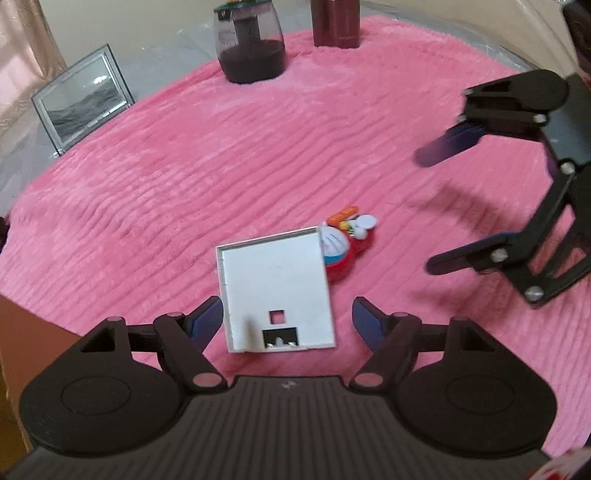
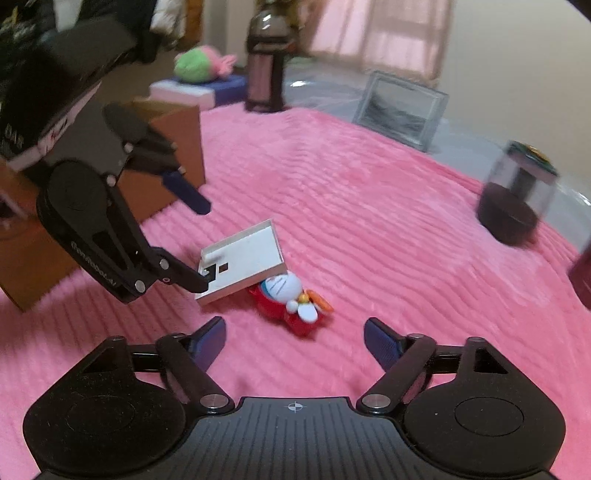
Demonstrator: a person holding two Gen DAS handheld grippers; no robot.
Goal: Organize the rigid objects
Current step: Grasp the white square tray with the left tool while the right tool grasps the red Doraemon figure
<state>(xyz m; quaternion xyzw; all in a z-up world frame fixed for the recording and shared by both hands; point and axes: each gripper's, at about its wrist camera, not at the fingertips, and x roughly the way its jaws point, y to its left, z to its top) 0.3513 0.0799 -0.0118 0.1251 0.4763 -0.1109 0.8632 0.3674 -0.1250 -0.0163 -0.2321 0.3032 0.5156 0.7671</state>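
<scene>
Left wrist view: a pink ribbed blanket [image 1: 221,177] covers the surface. A white square tray [image 1: 275,288] lies between the spread fingers of the left tool [image 1: 288,317], untouched; a Doraemon figurine [image 1: 341,251] lies against its far corner. The right tool [image 1: 428,210] hovers apart, empty.

Right wrist view: a cardboard box [image 2: 166,162] stands behind the left tool [image 2: 203,245]. The tray [image 2: 243,262] leans on the figurine [image 2: 291,299], ahead of the right tool [image 2: 295,339].

Ribbed pink plush blanket [image 1: 229,177] spread ahead of the tongs. Beyond it a plain cream wall [image 2: 517,55]; pale pink curtains [image 2: 384,33] glowing with daylight.
</scene>
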